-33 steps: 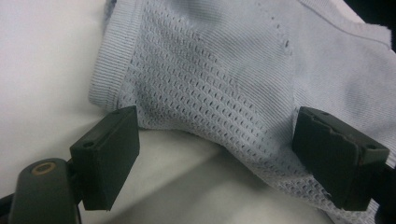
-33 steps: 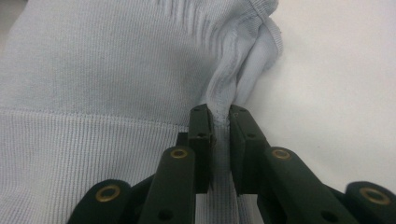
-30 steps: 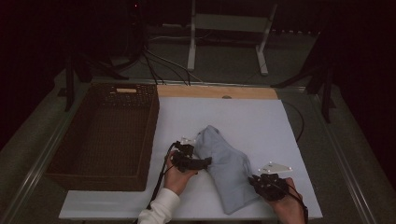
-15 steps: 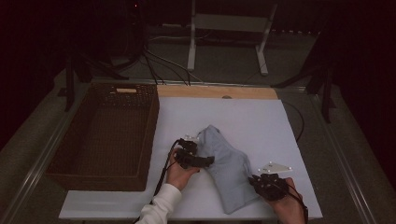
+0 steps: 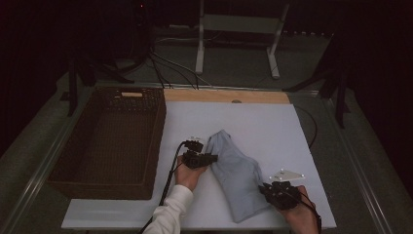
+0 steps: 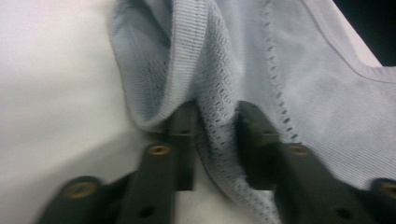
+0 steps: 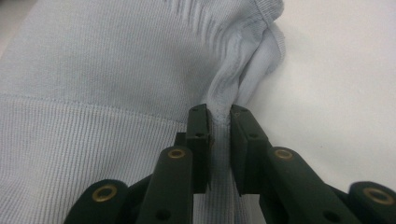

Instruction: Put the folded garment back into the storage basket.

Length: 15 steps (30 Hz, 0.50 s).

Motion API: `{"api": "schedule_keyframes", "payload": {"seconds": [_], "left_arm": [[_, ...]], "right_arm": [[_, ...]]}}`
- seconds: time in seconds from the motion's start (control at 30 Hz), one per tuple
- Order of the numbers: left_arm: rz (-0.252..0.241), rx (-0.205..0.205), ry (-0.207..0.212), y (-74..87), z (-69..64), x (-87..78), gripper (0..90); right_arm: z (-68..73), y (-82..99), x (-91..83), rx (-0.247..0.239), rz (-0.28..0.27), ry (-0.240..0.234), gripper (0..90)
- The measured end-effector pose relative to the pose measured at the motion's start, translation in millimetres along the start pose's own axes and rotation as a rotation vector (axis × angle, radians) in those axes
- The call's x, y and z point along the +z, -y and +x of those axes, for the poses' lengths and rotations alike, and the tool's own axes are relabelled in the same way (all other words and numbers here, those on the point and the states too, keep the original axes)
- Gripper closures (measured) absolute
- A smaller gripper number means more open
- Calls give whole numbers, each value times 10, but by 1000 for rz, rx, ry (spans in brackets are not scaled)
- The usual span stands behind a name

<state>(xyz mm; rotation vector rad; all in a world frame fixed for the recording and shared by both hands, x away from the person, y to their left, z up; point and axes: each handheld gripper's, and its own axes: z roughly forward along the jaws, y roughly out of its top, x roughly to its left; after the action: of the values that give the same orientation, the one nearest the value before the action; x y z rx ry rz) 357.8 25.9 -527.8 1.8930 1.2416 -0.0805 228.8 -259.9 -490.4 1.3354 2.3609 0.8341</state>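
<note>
A pale blue knitted garment (image 5: 238,170) lies crumpled on the white table top (image 5: 263,122), running from the middle toward the front right. My left gripper (image 5: 212,158) sits at its upper left edge. Its jaws have just been closing, and a fold of the mesh cloth (image 6: 303,70) is now pinched in my left gripper (image 6: 217,126). At the front right corner of the garment, my right gripper (image 5: 265,187) is shut. In the right gripper view a bunched ridge of the ribbed cloth (image 7: 93,70) is clamped in my right gripper (image 7: 219,116).
A dark wicker basket (image 5: 160,122) stands along the table's left side, close to my left hand. A wooden strip (image 5: 224,95) runs along the far edge. Cables and a metal stand (image 5: 200,44) lie on the floor beyond.
My left gripper has edged forward and slightly right against the garment's left edge. My right gripper and the garment's front corner have stayed put.
</note>
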Motion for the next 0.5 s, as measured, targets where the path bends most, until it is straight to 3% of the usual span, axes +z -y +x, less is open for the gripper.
{"api": "schedule_keyframes", "payload": {"seconds": [0.1,0.3,0.4,0.5], "left_arm": [[2,5,14,-5,-15,-10,860],[-2,23,8,-20,-18,-60,872],[-4,33,-1,-26,-33,-83,873],[-7,32,-9,-39,-36,-123,874]], "right_arm": [[-23,2,-19,11,-8,-1,756],[-135,14,-105,87,-55,-17,557],[-135,24,-101,84,-34,11,519],[-113,38,-85,100,-18,-2,491]]}}
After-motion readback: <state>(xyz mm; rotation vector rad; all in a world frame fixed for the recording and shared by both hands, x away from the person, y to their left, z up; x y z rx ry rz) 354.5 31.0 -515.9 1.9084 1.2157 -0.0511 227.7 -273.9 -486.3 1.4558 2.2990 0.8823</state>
